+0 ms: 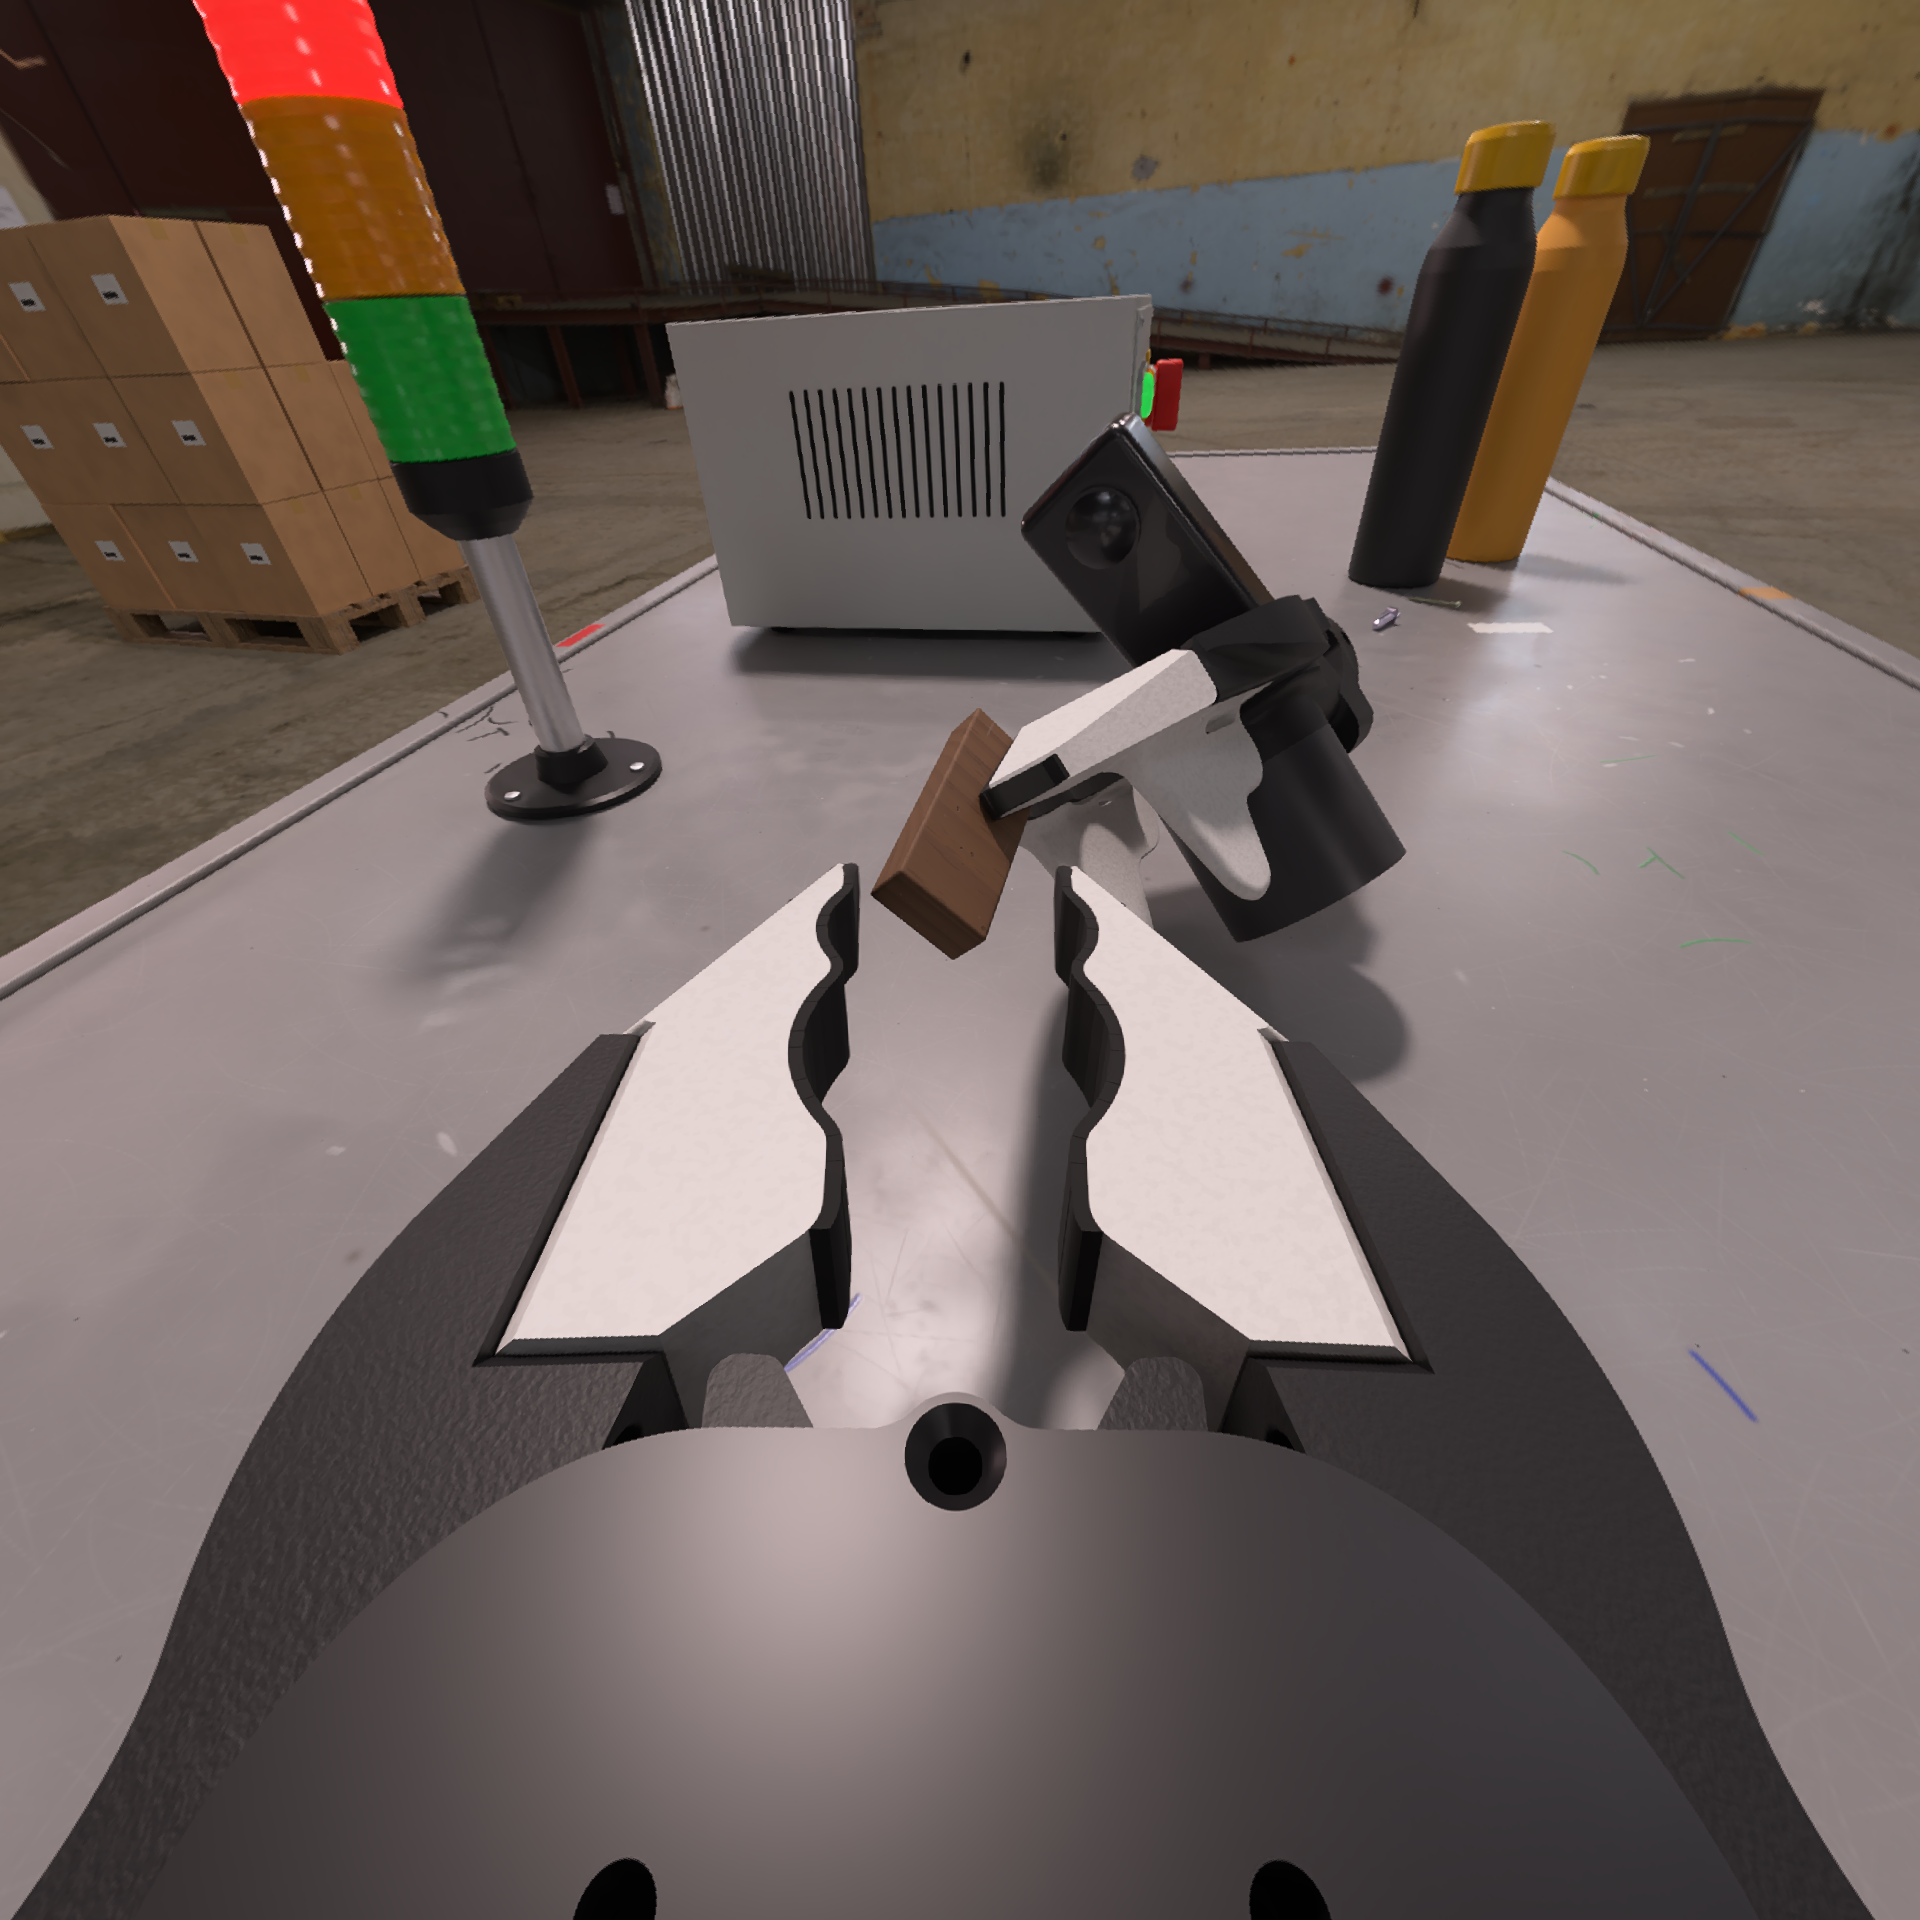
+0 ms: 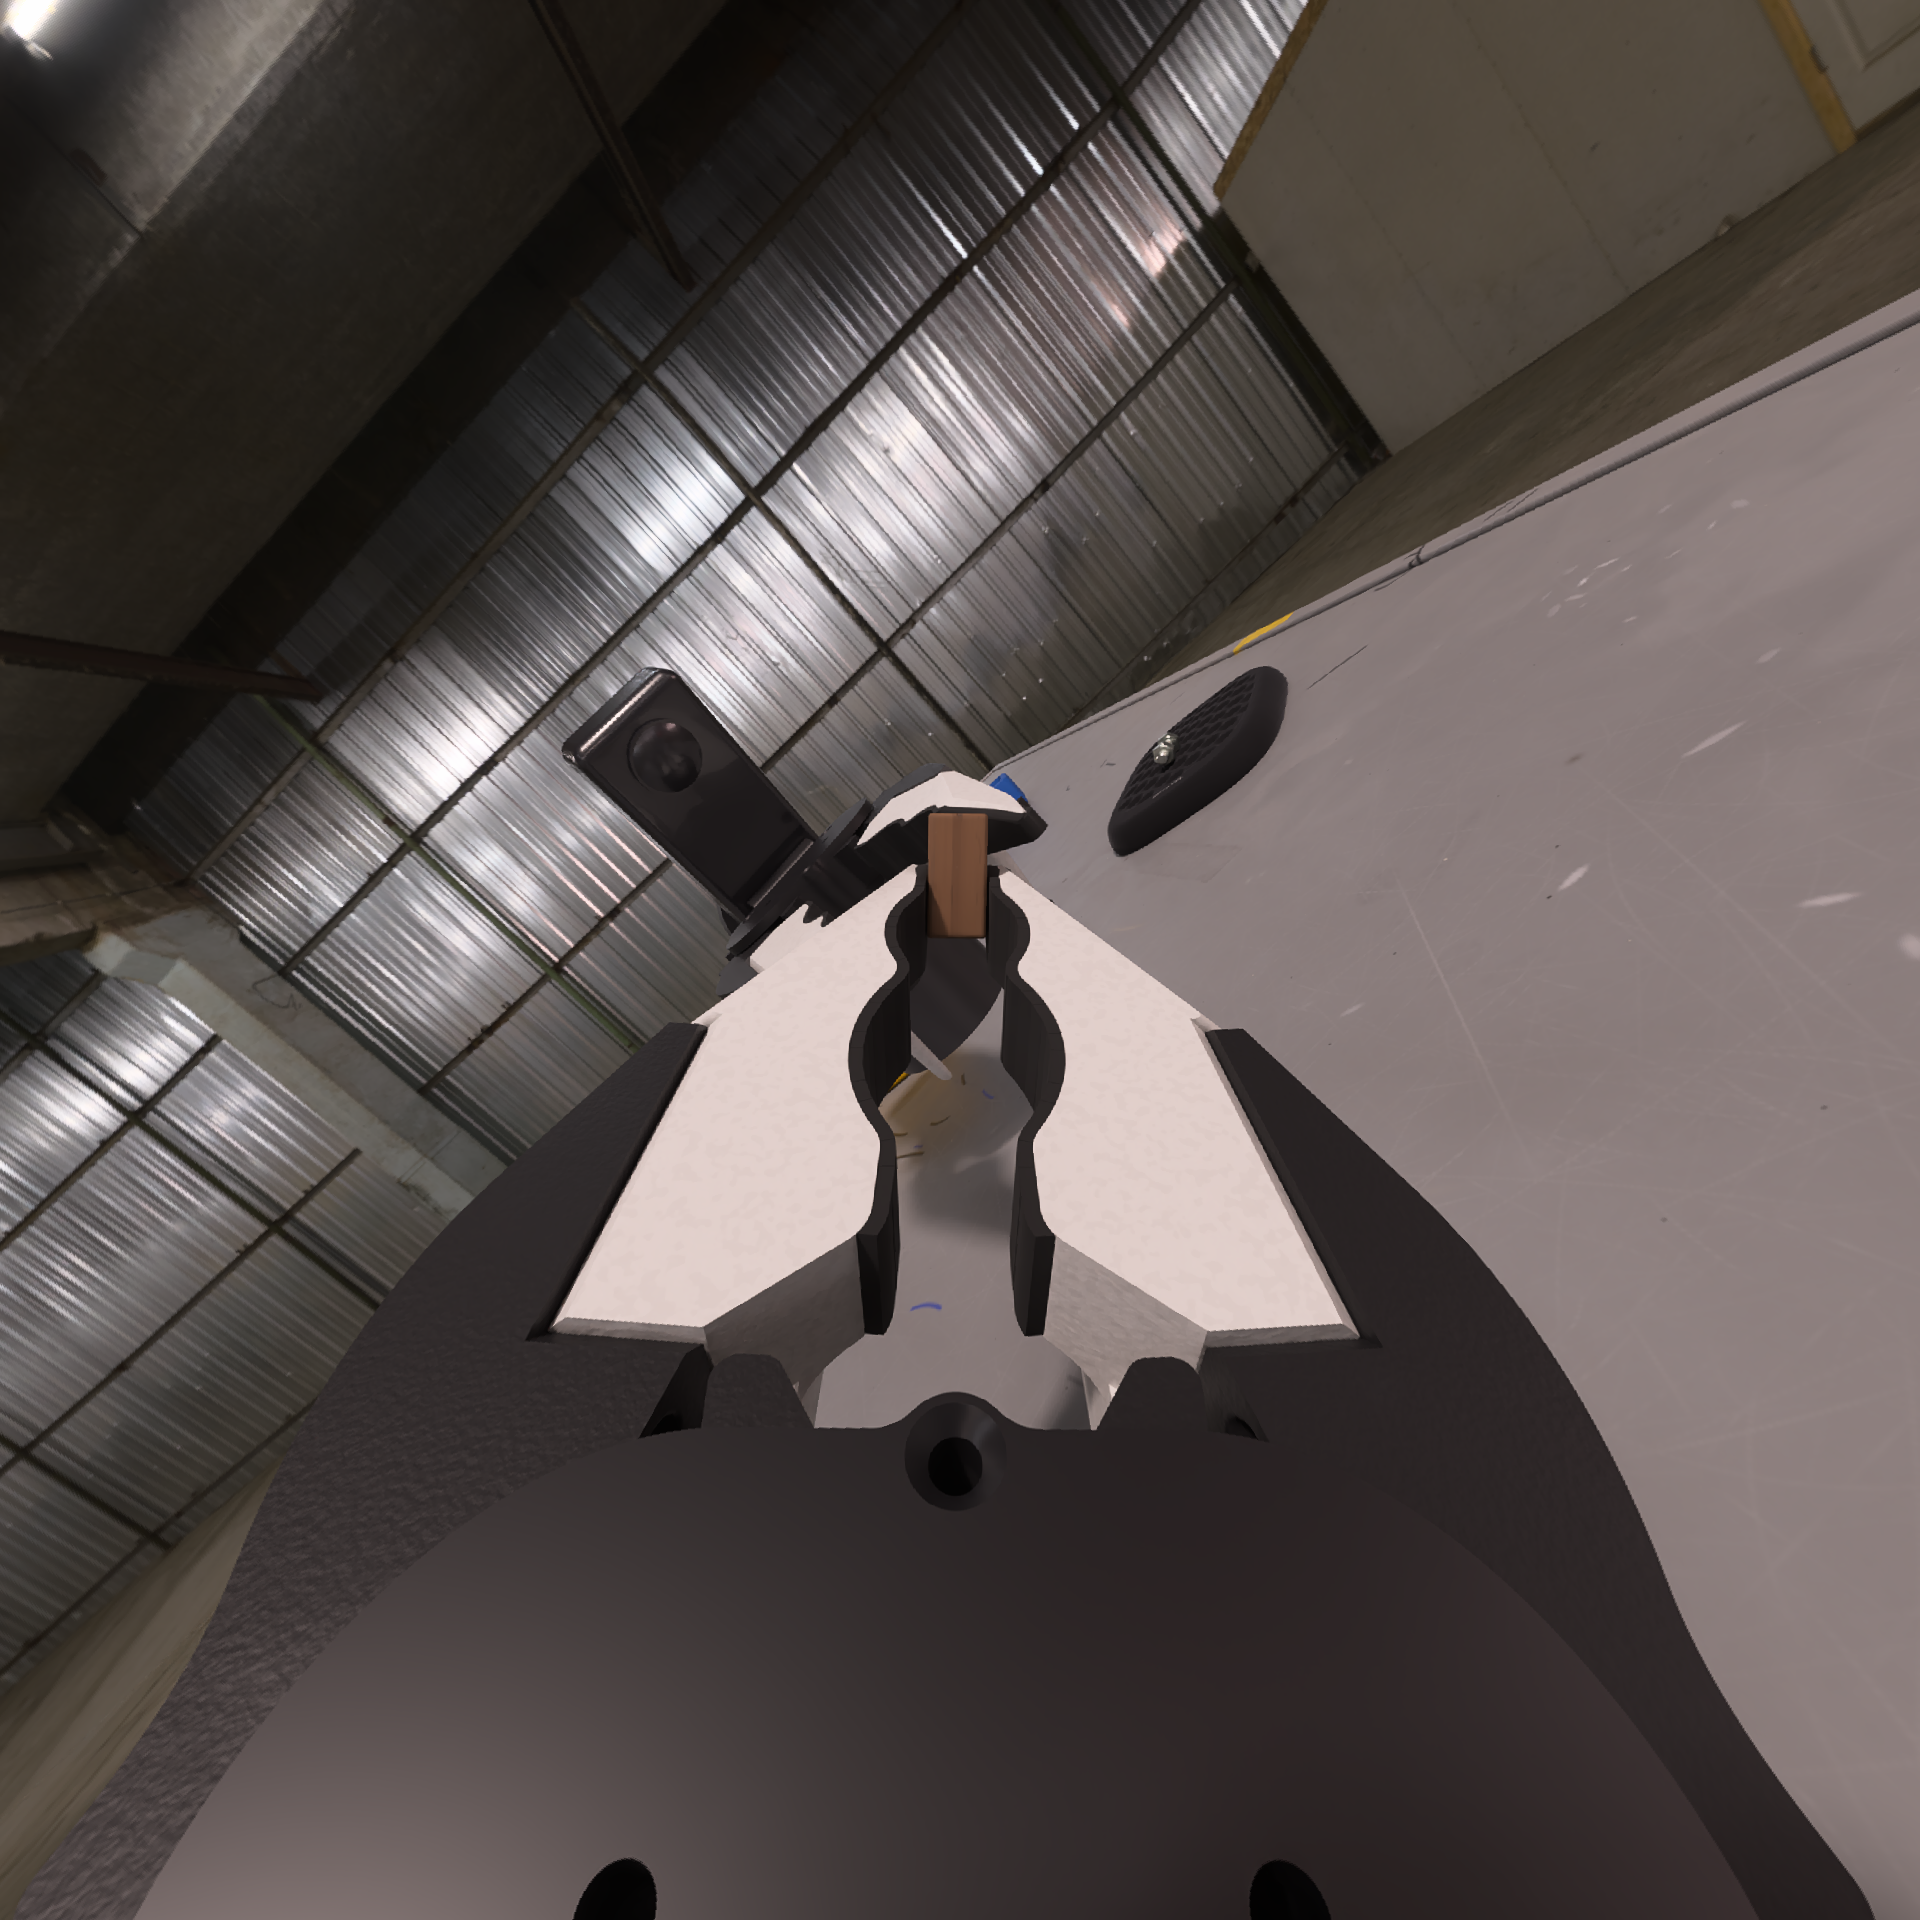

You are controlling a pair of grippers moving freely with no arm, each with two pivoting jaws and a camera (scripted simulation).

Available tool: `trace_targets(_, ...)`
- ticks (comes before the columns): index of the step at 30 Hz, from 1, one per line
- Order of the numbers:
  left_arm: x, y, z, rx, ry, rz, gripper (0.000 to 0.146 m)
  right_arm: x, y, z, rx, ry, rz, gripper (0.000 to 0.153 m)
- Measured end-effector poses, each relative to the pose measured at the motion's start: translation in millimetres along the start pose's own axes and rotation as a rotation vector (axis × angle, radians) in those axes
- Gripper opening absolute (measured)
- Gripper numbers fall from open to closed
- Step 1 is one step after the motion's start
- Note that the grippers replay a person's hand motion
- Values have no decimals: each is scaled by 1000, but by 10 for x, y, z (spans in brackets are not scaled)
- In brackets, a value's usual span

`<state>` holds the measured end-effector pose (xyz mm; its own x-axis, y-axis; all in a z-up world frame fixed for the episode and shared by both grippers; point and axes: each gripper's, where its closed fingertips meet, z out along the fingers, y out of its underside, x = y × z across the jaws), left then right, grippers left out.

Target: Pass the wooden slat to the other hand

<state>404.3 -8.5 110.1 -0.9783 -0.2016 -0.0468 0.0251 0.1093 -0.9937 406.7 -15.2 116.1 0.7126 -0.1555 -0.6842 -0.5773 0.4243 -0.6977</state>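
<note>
While the grey worktop (image 1: pixel 312 1091) stretches away under me, its far end carries a pale grey cabinet with a slotted vent (image 1: pixel 914 468), the biggest thing on it. At the far left corner, beyond the worktop's edge, cardboard boxes stacked on a pallet (image 1: pixel 187 416) sit on the floor. Nearer on the left, a signal tower (image 1: pixel 364 260) with red, orange and green bands rises tilted on a metal pole from a round black base bolted to the worktop. At the far right two bottles stand touching side by side, a black bottle (image 1: pixel 1444 364) in front and an orange bottle (image 1: pixel 1548 353) behind, both with yellow caps.

My left claw (image 1: pixel 956 883) fills the lower half of its own view, its white fingers (image 1: pixel 727 1091) spread apart with nothing between them, only bare worktop showing in the gap. My right claw (image 1: pixel 1013 805) comes in from the right just ahead of it, lifted off the worktop, and is clamped on the wooden slat (image 1: pixel 940 836). That slat is a short brown block held tilted in the air, its lower end hanging just ahead of the gap between my left fingertips without touching either of them.

From my right wrist view, the slat (image 2: pixel 956 878) stands pinched at the very tips of my right claw (image 2: pixel 956 894), with my left claw (image 2: pixel 951 805) facing it close behind. A round black ribbed pad (image 2: pixel 1200 758) with a small bolt on it lies on the worktop (image 2: pixel 1558 935) off to the side.
</note>
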Motion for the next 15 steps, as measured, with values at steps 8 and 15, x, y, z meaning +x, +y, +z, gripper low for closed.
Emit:
trace_targets(8, -1, 21, 4, -11, 4, -5, 49, 0, 4, 0, -2, -2, 2, 10)
trace_targets(15, -15, 15, -5, -6, 7, -21, 48, 1, 3, -1, -1, -3, 2, 10)
